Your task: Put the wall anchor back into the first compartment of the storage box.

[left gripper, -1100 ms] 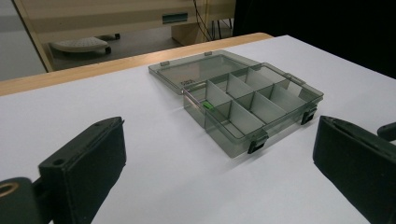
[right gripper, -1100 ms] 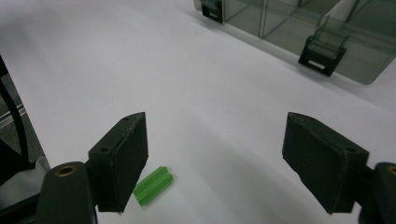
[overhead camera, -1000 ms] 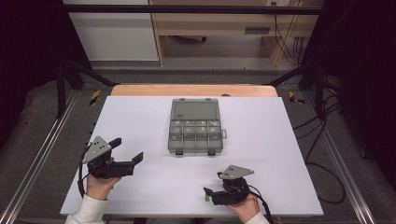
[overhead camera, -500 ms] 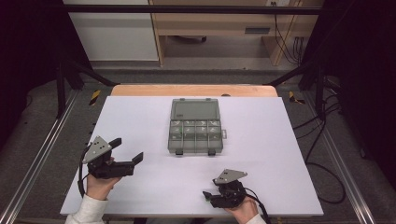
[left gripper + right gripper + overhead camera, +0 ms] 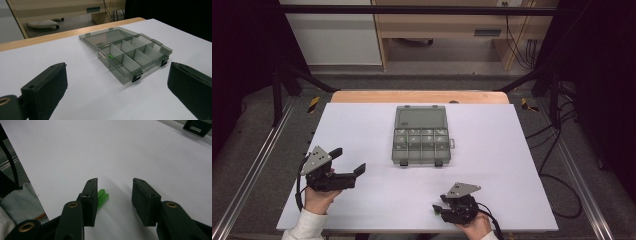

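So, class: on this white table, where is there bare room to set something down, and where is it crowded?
Bare patches: the wide strips left and right of the compartment box, out to the edges of the table, and the band between the box and the two grippers. Crowded: the near edge, where the left gripper is held and the right gripper hovers by a small green piece.

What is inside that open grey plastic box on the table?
The box has divided compartments. One small green piece sits in a compartment near the hinge; the others look empty. The near corners are partly hidden by the walls.
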Available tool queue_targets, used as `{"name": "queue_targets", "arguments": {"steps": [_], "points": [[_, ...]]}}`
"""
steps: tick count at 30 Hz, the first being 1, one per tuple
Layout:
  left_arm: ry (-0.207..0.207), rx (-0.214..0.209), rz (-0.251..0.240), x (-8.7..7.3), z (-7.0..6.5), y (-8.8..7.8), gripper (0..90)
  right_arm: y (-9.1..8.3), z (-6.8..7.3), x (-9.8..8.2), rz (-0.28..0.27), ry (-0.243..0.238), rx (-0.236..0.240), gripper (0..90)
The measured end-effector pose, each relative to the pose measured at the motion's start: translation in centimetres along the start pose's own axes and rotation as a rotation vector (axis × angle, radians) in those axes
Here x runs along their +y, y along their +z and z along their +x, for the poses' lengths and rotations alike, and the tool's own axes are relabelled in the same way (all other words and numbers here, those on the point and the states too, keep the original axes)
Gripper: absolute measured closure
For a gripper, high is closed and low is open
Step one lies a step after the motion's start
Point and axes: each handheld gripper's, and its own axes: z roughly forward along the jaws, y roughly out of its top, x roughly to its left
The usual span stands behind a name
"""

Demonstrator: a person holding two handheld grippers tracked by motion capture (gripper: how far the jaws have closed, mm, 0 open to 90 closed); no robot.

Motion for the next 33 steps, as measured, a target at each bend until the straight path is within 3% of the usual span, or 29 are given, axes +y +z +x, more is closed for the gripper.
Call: {"name": "queue_targets", "arguments": {"steps": [12,17,24,33], "points": [[-0.001,0.002,0.003,0.0,0.01,0.02,2.4,-0.22,0.39,-0.14,0.028,-0.008,0.009,64.7],[0.001,0.0,0.004,0.0,-0.04,0.06,2.4,0.01,0.79,-0.11,0.03,-0.022,-0.021,67.3],[-0.001,0.001,0.002,0.0,0.02,0.0,2.4,-0.35,0.25,-0.19,0.045,-0.04,-0.031,76.4],[0.0,0.0,0.003,0.0,-0.01,0.02,2.4,-0.56,-0.21,-0.19,0.058,-0.013,-0.021,84.0]]}}
